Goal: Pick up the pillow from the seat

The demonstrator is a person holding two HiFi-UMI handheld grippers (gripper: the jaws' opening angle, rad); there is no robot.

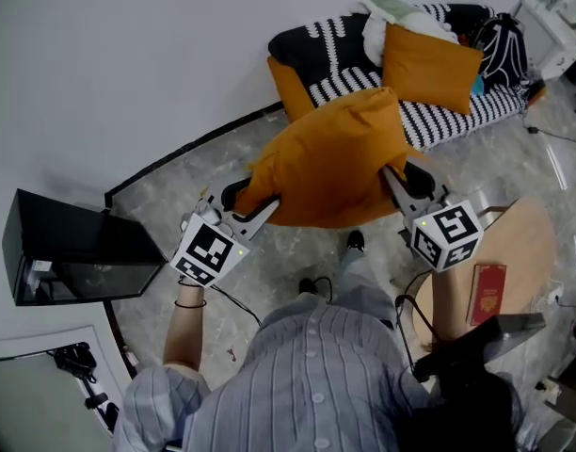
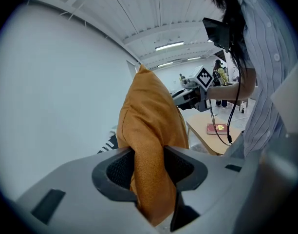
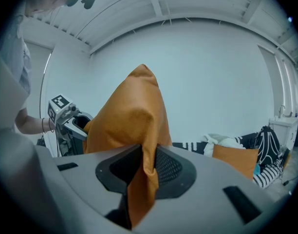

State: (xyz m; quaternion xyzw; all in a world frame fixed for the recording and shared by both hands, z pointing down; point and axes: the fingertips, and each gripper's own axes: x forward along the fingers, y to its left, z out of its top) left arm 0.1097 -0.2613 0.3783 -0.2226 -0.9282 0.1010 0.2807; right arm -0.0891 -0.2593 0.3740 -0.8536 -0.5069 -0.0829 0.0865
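Lift stage, apparently done: orange pillow (image 1: pixel 330 163) clear of the striped seat (image 1: pixel 448 121), hanging over bare floor (image 1: pixel 269 271) near the person, well apart from the second orange pillow (image 1: pixel 429 64) on the far-right seat. Left gripper (image 1: pixel 254 201) clamped on the pillow's left edge, thick fold of fabric pinched between pads, jaws partly apart around it. Right gripper (image 1: pixel 395 179) clamped on the right edge, thinner fold, jaws nearly together. Next, probably: level hold, equal pull both sides, no slackening of either pinch.

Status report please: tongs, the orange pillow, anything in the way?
Left tongs and right tongs both shut on pillow edges. Pillow lifted off striped seat, hanging between them. Nothing touches it; second pillow lies on seat.
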